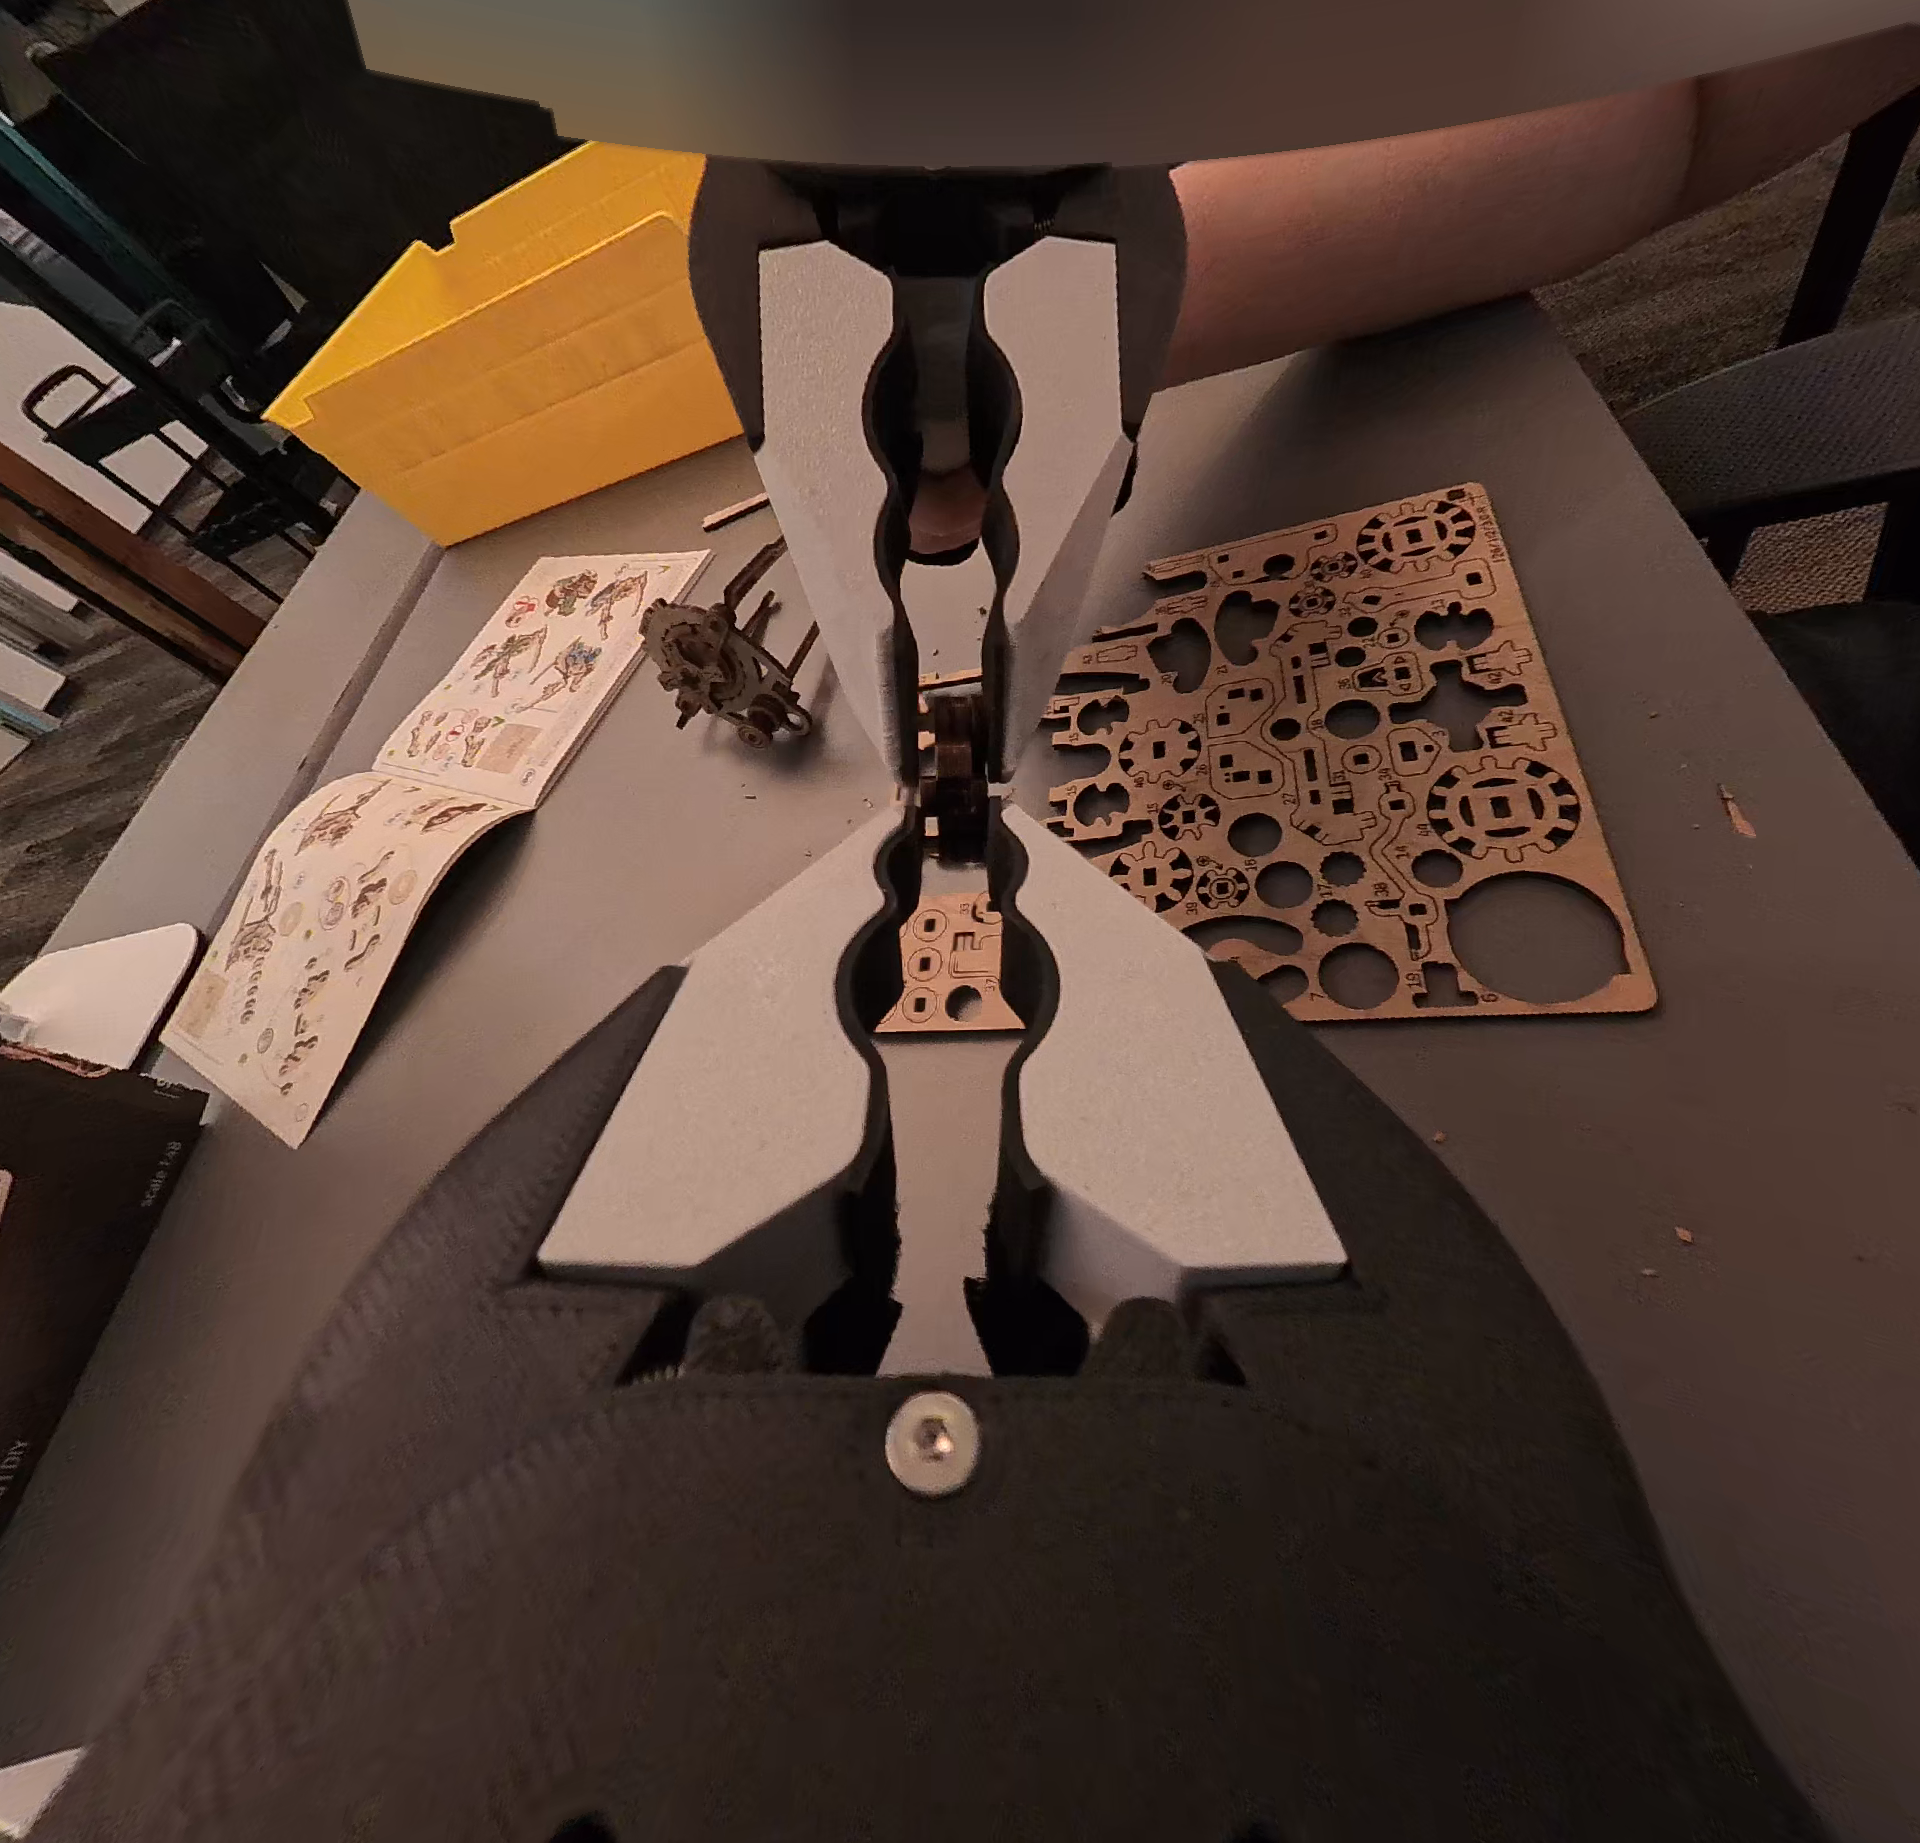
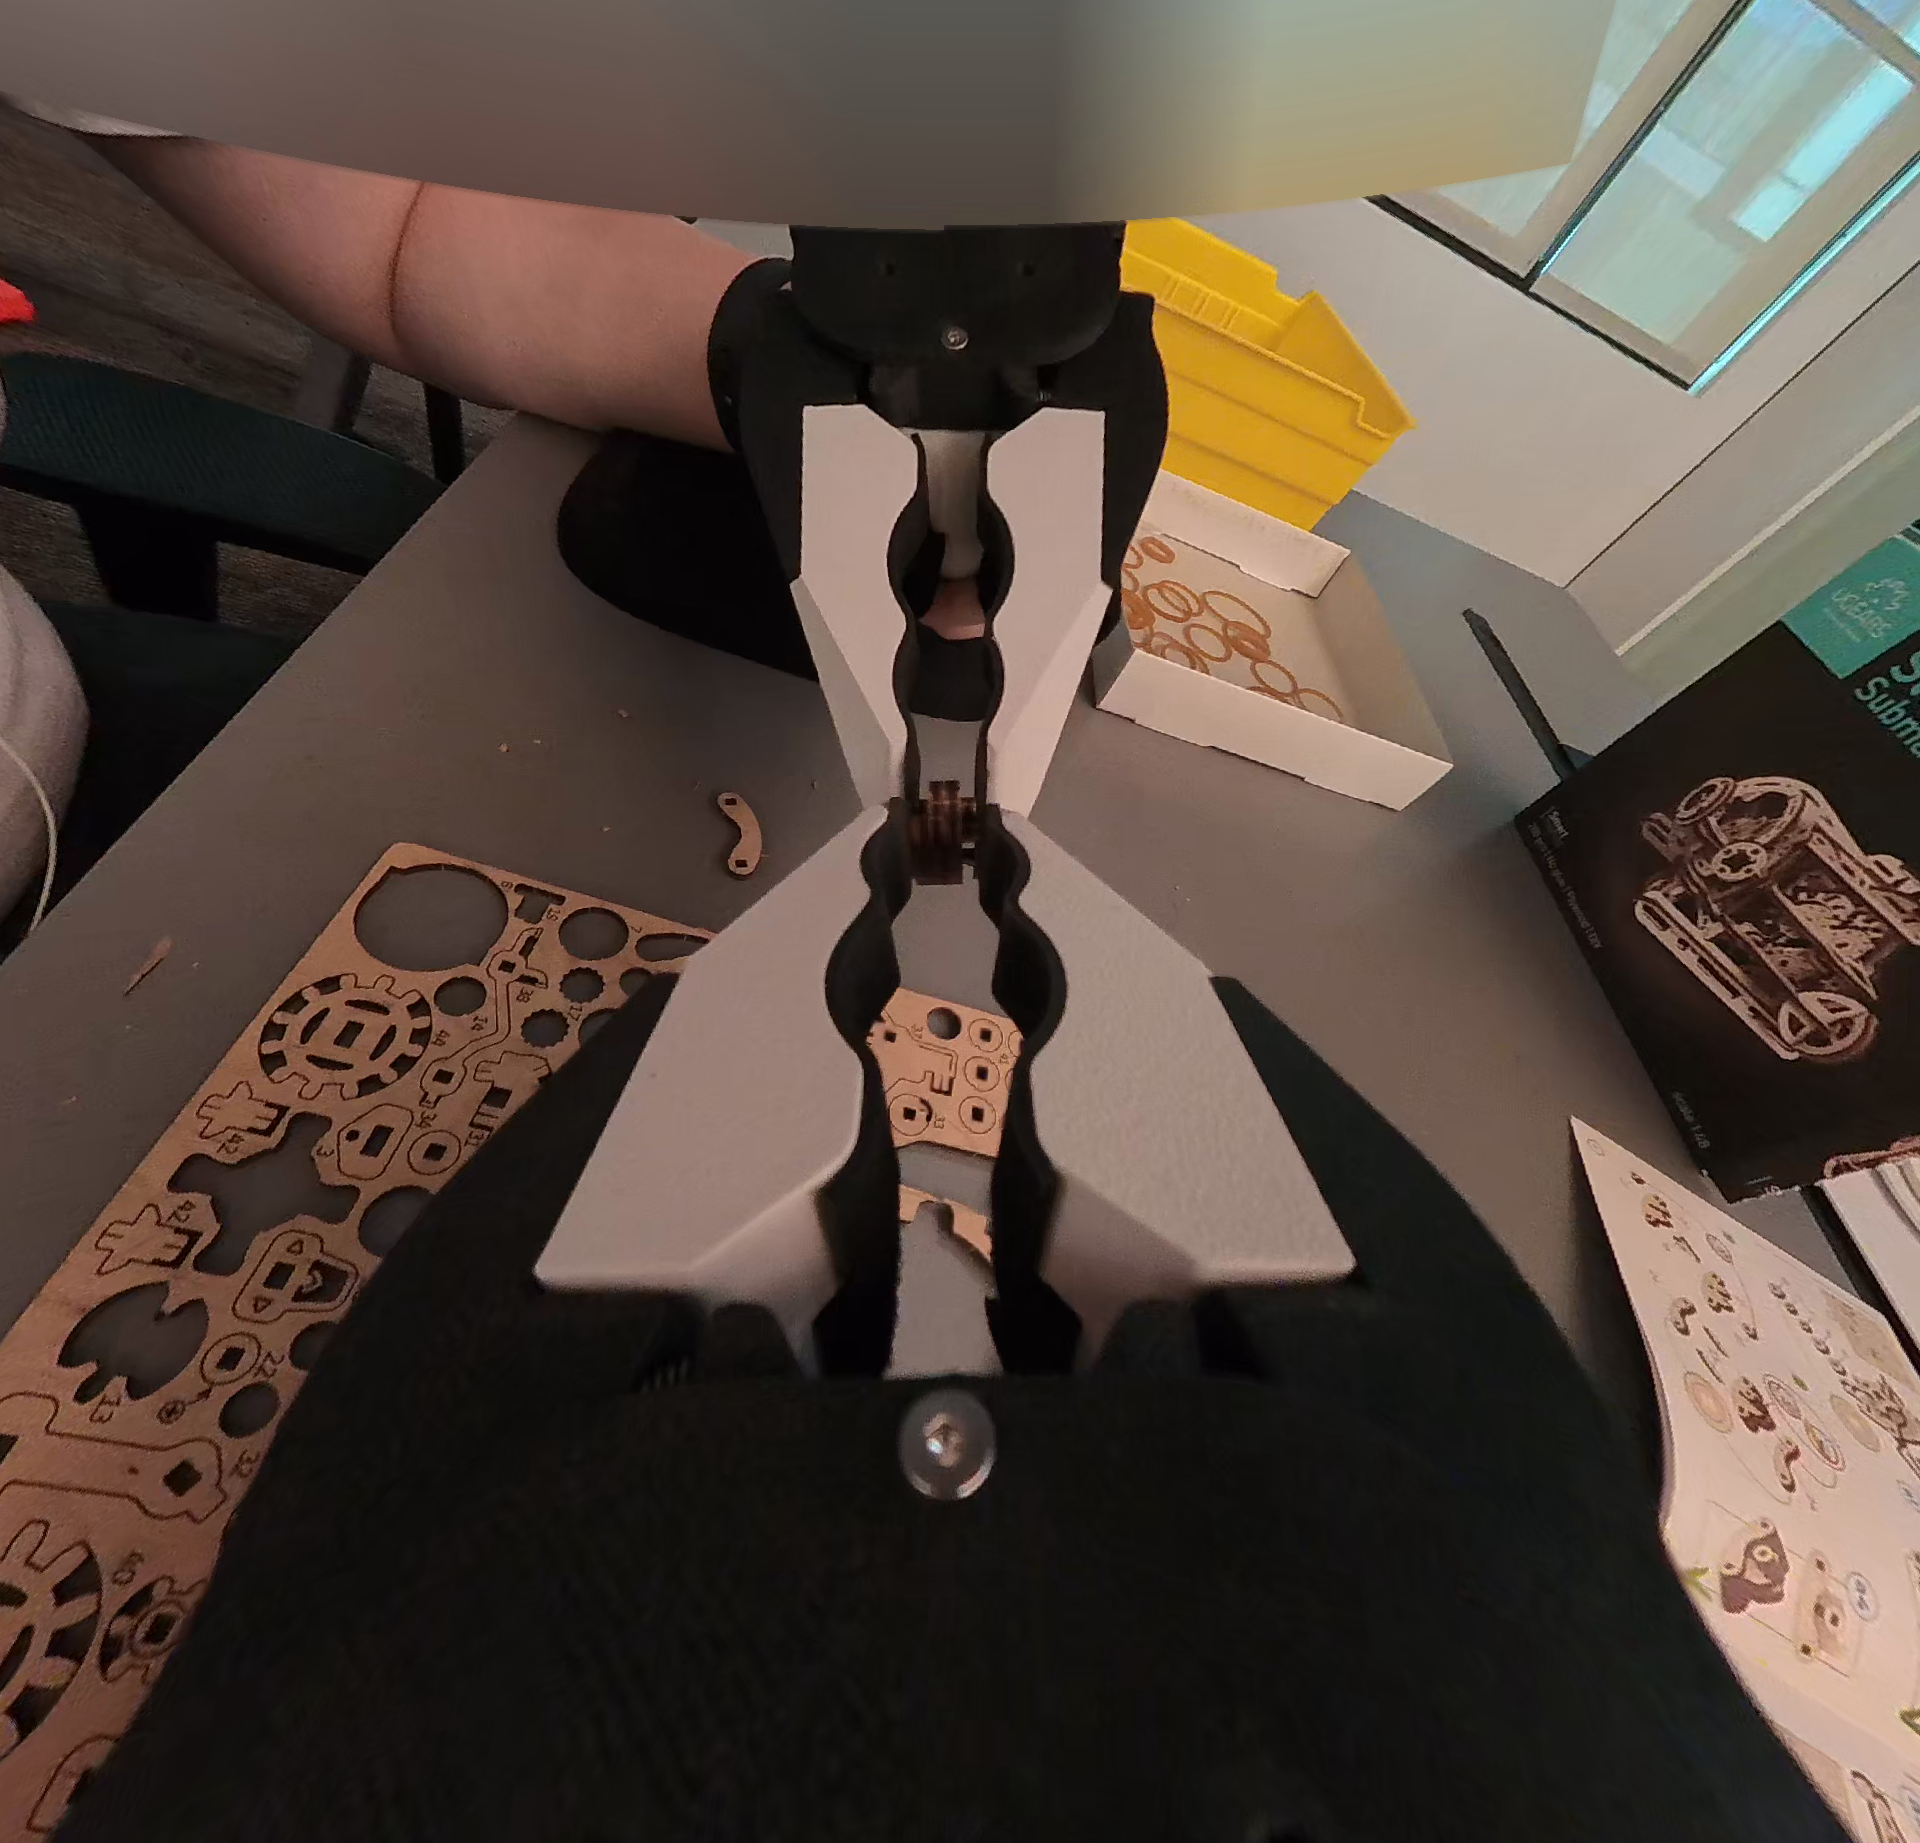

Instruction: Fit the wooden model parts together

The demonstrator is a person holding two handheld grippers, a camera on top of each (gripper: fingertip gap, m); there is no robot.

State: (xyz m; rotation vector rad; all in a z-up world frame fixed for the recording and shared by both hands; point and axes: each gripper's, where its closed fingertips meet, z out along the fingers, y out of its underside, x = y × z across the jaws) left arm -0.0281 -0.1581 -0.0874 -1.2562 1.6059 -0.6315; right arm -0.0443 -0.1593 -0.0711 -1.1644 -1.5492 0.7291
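A small dark wooden gear stack (image 1: 948, 767) hangs above the grey table (image 1: 1455, 1274), held from two sides. My left gripper (image 1: 948, 825) comes from below in the left wrist view and is shut on its near end. My right gripper (image 1: 951, 728) faces it tip to tip and is shut on its far end. In the right wrist view the same part (image 2: 940, 837) sits between my right gripper (image 2: 940, 853) and my left gripper (image 2: 943, 783). I cannot tell whether it is one piece or two pressed together. A small cut sheet fragment (image 1: 940, 972) lies under the grippers.
A laser-cut wooden sheet (image 1: 1351, 754) lies flat on the table. A partly built model (image 1: 717, 671) and an open instruction booklet (image 1: 416, 806) lie beside it. A yellow bin (image 1: 520, 359), a white tray of rubber bands (image 2: 1247, 671), a dark kit box (image 2: 1766, 910) and a loose curved piece (image 2: 740, 832) are around. Left and right tips are no more than a few centimetres apart.
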